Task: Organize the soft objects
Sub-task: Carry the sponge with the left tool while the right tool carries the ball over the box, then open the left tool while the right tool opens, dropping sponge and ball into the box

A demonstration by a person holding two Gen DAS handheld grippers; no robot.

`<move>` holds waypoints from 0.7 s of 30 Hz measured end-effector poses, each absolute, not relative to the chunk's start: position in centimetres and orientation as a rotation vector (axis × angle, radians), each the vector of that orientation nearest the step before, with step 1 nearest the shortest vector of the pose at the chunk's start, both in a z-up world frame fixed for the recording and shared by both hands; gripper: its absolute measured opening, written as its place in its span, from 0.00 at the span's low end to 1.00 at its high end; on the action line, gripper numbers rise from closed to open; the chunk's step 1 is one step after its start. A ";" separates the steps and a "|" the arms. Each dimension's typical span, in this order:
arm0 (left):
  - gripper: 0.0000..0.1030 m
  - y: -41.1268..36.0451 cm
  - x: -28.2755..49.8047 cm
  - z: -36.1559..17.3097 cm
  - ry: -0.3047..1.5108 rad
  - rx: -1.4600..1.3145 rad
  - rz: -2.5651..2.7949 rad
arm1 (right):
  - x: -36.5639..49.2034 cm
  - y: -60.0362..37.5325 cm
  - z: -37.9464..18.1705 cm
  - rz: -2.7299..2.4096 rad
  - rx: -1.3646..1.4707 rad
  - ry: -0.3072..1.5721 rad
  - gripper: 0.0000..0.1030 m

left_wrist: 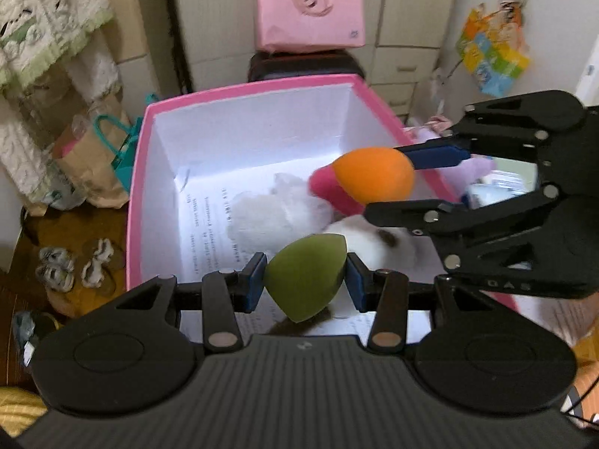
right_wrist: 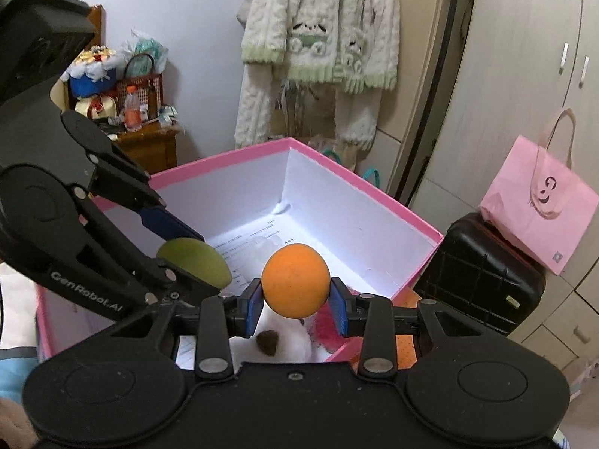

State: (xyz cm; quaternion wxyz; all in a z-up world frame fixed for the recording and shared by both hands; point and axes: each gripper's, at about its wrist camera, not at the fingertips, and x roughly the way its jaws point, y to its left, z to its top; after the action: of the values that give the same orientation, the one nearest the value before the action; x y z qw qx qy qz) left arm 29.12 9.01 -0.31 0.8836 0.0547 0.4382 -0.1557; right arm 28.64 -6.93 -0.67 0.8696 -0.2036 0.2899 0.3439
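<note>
My left gripper (left_wrist: 305,280) is shut on a green teardrop sponge (left_wrist: 305,282) and holds it above the open pink box (left_wrist: 239,91). My right gripper (right_wrist: 295,303) is shut on an orange sponge (right_wrist: 295,280), also above the box (right_wrist: 224,159). The right gripper (left_wrist: 385,183) and orange sponge (left_wrist: 374,179) show in the left wrist view, further in over the box. The left gripper and green sponge (right_wrist: 194,262) show in the right wrist view. Inside the box lie a white plush (left_wrist: 269,213), a pink-red soft piece (left_wrist: 329,194) and a white toy with a brown spot (left_wrist: 374,247).
A pink paper bag (left_wrist: 310,7) rests on a black suitcase (right_wrist: 483,277) behind the box. Knitted clothes (right_wrist: 318,37) hang by the wall. Paper bags (left_wrist: 97,164) and slippers (left_wrist: 75,265) sit on the floor to the left. A wooden cabinet (right_wrist: 149,146) holds clutter.
</note>
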 end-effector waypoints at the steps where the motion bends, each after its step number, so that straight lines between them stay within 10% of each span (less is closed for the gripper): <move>1: 0.43 9.1 29.5 -0.4 0.921 0.111 -0.321 | 29.1 -6.8 -0.9 0.717 -0.438 0.612 0.41; 21: 0.60 11.8 28.5 0.8 0.848 -0.042 -0.285 | 31.6 -10.2 -0.2 0.735 -0.151 0.609 0.46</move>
State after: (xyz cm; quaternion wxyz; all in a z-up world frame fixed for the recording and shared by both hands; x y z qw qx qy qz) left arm 28.54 11.80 0.84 0.9014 -0.0202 0.4102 -0.1376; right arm 31.61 -10.22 -0.17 0.8855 -0.0725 0.2929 0.3533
